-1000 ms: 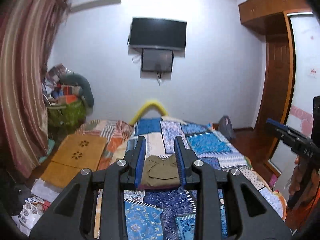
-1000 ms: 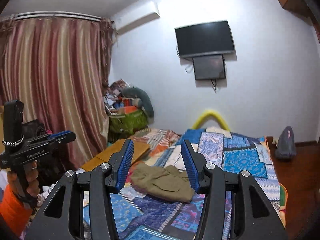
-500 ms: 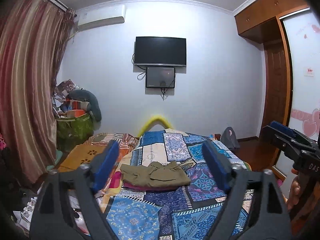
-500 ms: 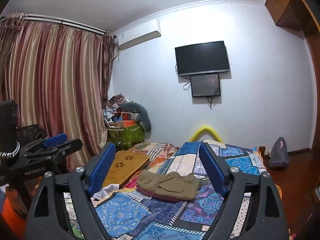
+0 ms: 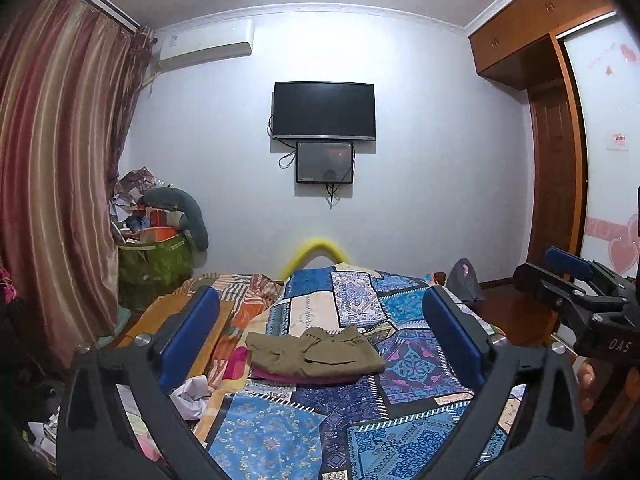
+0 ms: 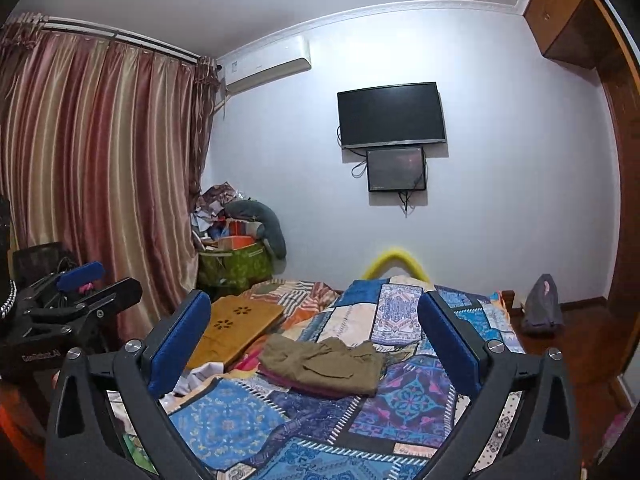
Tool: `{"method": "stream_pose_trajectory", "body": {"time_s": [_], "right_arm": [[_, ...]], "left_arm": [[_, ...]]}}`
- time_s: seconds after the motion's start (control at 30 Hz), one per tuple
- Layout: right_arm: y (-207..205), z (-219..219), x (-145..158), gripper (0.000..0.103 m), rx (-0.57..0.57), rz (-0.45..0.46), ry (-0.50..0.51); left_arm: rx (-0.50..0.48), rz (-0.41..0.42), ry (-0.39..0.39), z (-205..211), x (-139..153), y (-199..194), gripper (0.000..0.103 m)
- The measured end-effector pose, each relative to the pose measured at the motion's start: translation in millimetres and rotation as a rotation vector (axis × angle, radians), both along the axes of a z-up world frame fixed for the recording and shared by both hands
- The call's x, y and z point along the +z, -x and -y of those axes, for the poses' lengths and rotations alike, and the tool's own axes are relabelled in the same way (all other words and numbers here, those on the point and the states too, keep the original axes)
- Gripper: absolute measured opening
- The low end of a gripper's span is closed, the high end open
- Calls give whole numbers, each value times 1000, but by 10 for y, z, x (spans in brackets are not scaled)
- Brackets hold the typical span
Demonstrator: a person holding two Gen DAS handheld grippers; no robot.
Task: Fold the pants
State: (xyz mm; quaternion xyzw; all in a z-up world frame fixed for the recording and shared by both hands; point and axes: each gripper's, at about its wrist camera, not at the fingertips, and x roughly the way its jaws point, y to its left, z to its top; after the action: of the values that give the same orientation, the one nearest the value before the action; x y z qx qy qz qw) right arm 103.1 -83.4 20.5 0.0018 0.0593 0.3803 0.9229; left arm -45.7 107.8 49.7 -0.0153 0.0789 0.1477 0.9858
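Left wrist view showed the folded pants (image 5: 314, 350) lying on the quilt (image 5: 412, 364), ahead of both grippers; left gripper (image 5: 320, 334) and right gripper (image 6: 314, 334) had just opened wide, holding nothing.

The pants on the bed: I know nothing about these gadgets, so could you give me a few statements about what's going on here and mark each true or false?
1. The olive pants lie folded on the patchwork bedspread. True.
2. The left claw is clamped on the pants. False: its jaws stand wide apart, having just been opening, with nothing between them.
3. The right claw is open and empty. True; its jaws too have just been opening.
4. The pants rest directly on the wooden board. False: they sit on a magenta cloth, beside the board.
5. The television is showing a picture. False: its screen is dark.
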Motion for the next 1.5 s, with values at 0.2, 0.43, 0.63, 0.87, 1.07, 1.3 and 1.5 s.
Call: {"method": "stream_pose_trajectory", "body": {"time_s": [0.2,0.43,0.63,0.87,1.07,1.3,1.5], "right_arm": [[31,3,-24,103,1,2,9],[13,-5,-30,103,10,-9,17],[17,-4,-55,103,14,-21,23],[34,3,-35,103,9,-19,28],[32,32,-33,103,3,-25,28],[4,28,-48,103,3,-30,27],[4,27,-49,103,3,-30,26]], "left_arm": [[1,-12,1,20,-34,-60,103],[-9,-23,8,-3,-79,-89,103],[-8,-34,8,-19,-101,-131,103],[-8,-43,16,-43,-129,-172,103],[-10,-47,15,-46,-139,-195,103],[-9,-47,15,-43,-150,-207,103],[-12,-48,25,-67,-161,-191,103]]}}
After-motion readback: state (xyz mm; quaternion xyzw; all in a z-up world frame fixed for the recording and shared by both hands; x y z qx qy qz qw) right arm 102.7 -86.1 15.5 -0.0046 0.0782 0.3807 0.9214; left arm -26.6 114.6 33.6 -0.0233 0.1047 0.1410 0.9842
